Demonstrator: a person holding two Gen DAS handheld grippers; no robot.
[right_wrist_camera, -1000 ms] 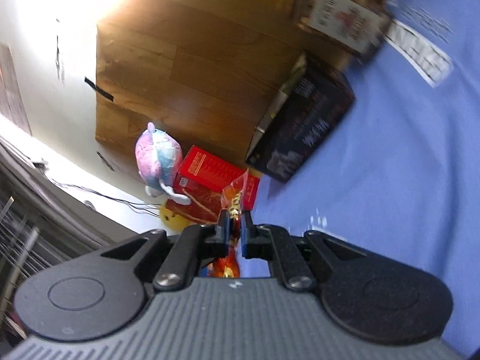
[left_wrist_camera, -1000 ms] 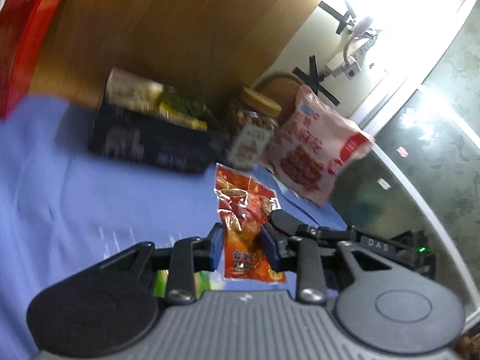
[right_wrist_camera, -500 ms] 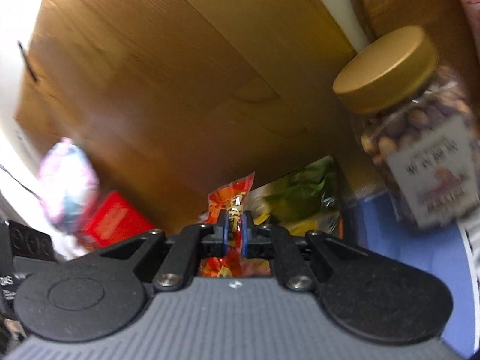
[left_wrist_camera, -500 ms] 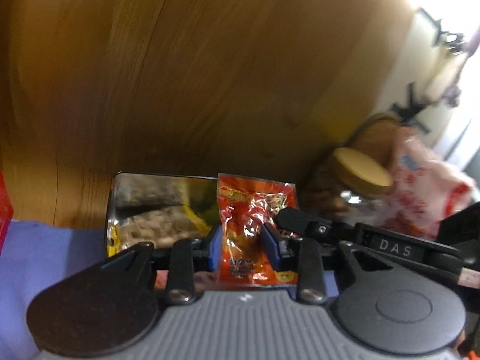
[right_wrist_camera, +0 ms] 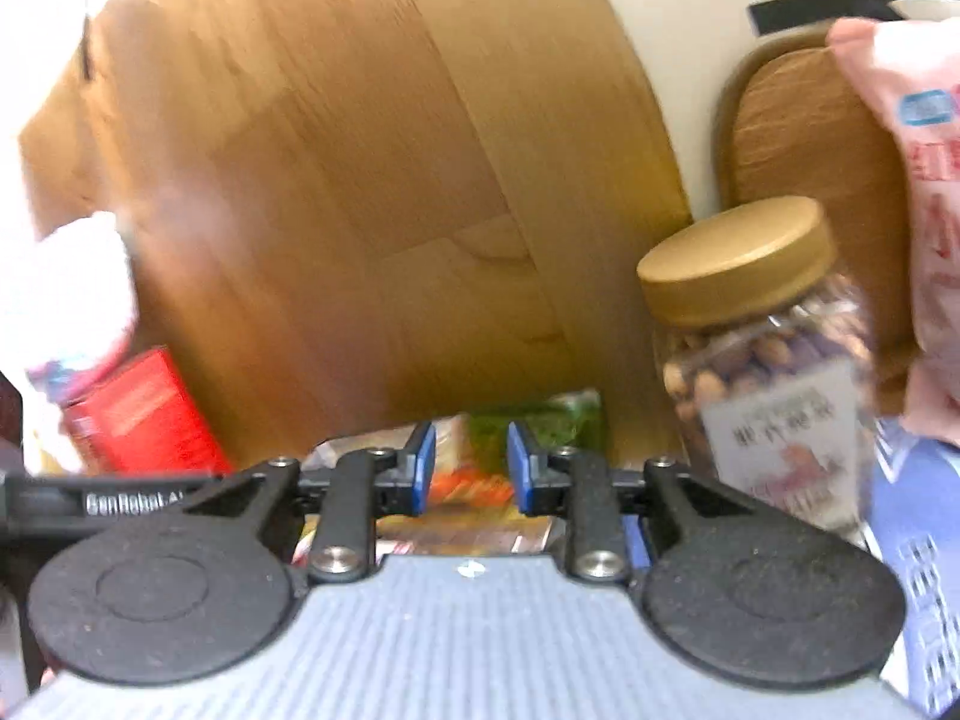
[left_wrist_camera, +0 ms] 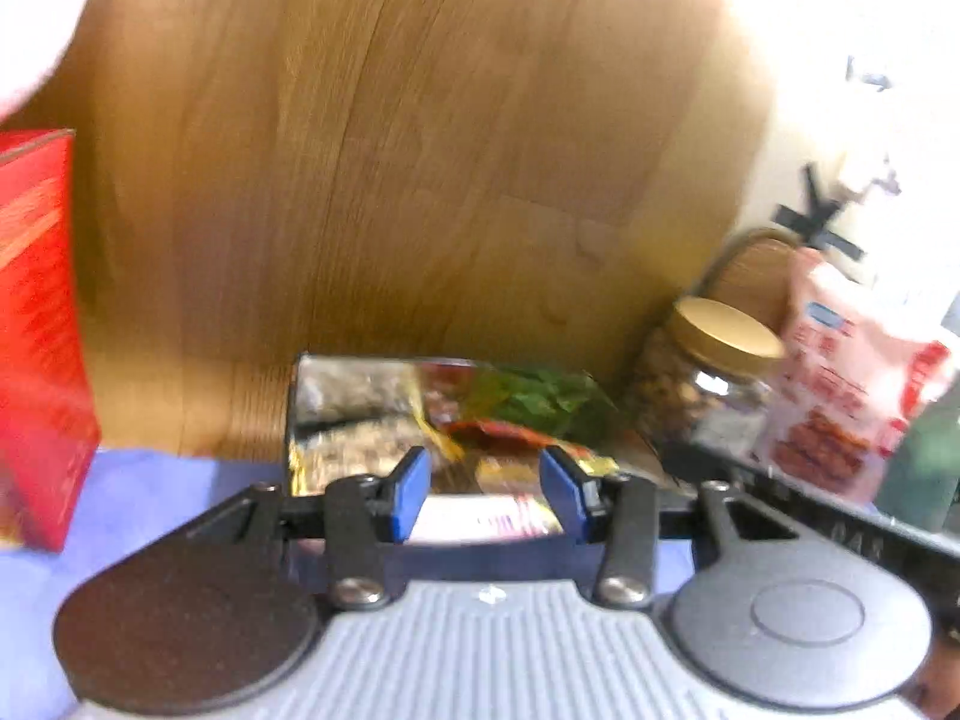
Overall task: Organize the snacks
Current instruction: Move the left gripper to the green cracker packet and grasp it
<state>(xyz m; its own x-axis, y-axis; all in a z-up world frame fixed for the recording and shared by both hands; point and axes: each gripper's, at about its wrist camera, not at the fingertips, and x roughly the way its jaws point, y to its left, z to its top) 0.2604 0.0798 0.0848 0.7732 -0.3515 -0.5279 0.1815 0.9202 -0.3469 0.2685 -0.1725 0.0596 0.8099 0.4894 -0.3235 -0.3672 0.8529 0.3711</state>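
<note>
worktop [left_wrist_camera: 156,480]: blue cloth | backdrop: wood-grain panel [left_wrist_camera: 420,180] | red snack packet [left_wrist_camera: 498,480]: crinkly foil, lying in the dark box [left_wrist_camera: 636,456] | left gripper [left_wrist_camera: 485,495], right gripper [right_wrist_camera: 467,474]: fingers spreading, touching nothing | jar [right_wrist_camera: 762,360]: clear, gold lid

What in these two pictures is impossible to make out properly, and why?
- Orange snack packet, left wrist view: its print is smeared by blur, and its near end is hidden behind the left gripper, whose jaws are opening.
- Box of snacks, both views: the contents blur together and the front is hidden by gripper bodies.
- Jar label, right wrist view: too blurred to read.
- Pink bag, right wrist view: cut off by the right edge.
</note>
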